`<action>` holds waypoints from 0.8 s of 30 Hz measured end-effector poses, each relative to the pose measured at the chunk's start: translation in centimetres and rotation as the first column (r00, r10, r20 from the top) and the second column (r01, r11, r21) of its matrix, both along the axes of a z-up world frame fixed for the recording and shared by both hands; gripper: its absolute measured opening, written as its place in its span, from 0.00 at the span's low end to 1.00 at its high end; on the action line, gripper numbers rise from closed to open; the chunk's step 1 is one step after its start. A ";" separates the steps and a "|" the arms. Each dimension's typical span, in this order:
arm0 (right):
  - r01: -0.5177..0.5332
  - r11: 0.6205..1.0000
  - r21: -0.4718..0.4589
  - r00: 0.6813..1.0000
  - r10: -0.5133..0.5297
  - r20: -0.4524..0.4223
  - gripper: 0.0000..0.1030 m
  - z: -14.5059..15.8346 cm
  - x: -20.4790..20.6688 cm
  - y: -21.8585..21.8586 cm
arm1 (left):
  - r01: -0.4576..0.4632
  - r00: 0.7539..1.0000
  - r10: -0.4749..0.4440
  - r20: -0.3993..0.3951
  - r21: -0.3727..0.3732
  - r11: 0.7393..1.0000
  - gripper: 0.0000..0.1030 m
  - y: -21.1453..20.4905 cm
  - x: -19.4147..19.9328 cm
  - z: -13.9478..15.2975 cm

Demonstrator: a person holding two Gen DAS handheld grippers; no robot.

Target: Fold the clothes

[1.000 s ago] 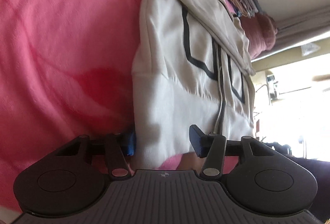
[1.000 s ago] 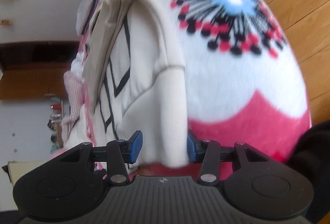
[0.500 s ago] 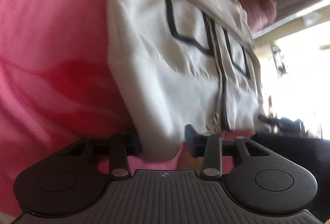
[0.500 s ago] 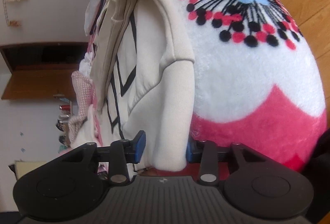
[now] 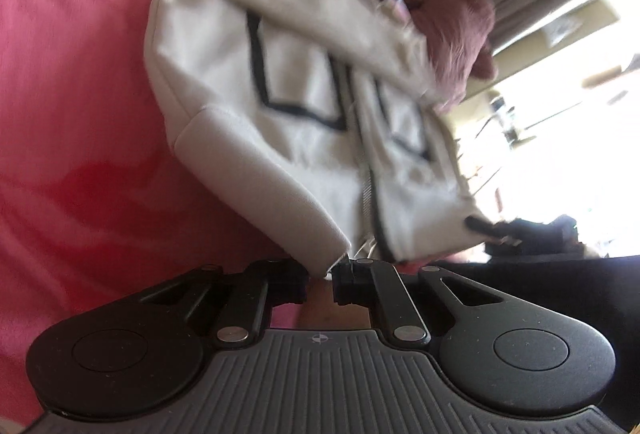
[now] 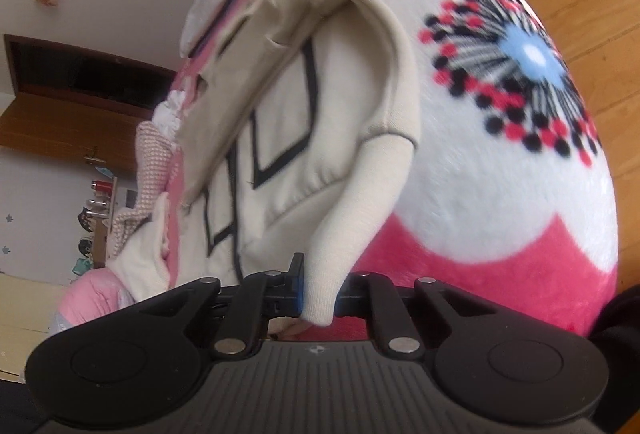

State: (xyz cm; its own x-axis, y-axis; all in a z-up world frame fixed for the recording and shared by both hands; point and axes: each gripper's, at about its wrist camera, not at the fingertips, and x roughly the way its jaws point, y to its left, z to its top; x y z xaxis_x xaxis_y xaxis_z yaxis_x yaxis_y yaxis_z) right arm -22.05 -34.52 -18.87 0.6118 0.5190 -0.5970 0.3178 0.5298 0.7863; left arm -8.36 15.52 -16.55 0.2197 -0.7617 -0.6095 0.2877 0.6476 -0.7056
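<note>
Soft, floppy cream zip-up knit jacket with black diamond outlines on pink fleece blanket, left gripper and right gripper closing, each pinching a hem corner

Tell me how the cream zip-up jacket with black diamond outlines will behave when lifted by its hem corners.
The cream zip-up jacket will probably sag between the closing left gripper and right gripper, since its cloth bends at each pinch. It looks thick, so likely weighty. The loose hood folds may flop.
</note>
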 end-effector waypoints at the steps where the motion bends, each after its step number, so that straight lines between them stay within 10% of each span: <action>1: 0.002 1.000 -0.005 1.000 -0.002 0.012 0.12 0.5 0.2 0.0 | -0.011 1.000 0.011 0.006 -0.021 1.000 0.08 0.2 0.1 0.4; 24: -0.074 0.994 -0.078 0.981 0.087 0.176 0.11 11.6 12.8 -2.9 | -0.061 0.968 0.127 0.218 -0.283 0.957 0.06 -2.2 13.7 8.1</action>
